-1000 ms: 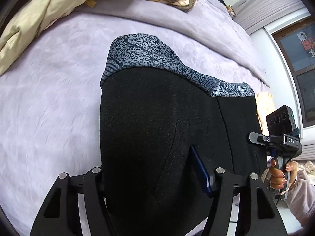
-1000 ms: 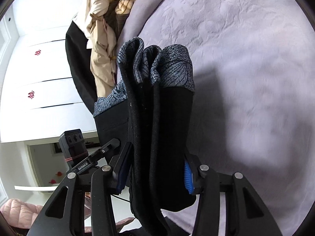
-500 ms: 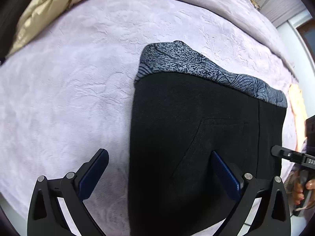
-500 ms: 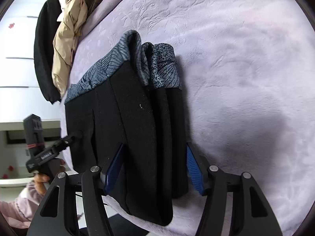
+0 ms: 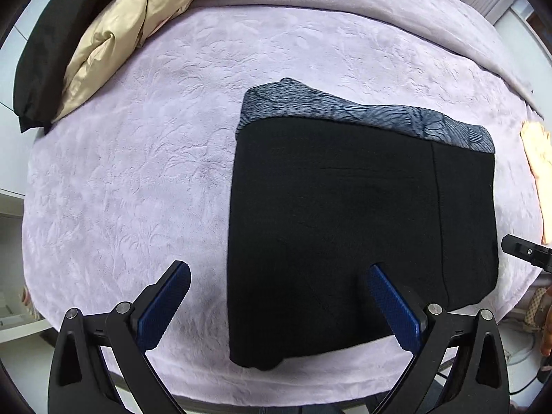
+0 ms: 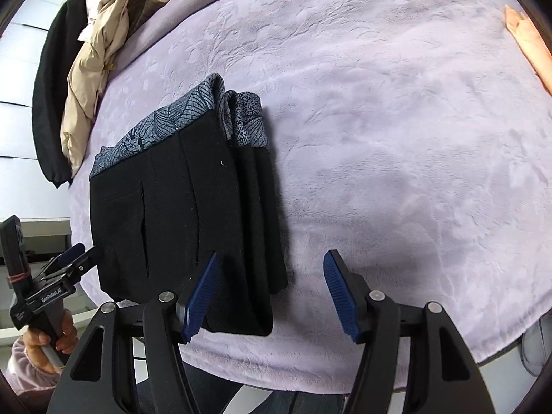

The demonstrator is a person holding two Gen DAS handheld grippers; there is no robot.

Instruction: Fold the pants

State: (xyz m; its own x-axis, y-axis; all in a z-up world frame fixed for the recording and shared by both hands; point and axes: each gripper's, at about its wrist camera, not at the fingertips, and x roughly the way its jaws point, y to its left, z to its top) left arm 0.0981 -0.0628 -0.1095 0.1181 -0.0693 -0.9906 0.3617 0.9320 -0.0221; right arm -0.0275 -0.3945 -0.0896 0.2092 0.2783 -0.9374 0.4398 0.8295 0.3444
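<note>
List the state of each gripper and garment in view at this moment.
Left gripper: open, holding nothing.
Right gripper: open, holding nothing.
Pants: folded into a compact stack, lying flat on the blanket, patterned band at the far end.
Beige jacket: crumpled at the far edge.
Black garment: draped over the edge.

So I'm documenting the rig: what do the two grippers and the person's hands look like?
Both the left gripper and right gripper have matte black angular arms with silver pivot screws and ribbed blue finger pads. From the right wrist view, the left one's handle reads "GenRobot.AI", with a red band; the left hand wears a pink sleeve.
</note>
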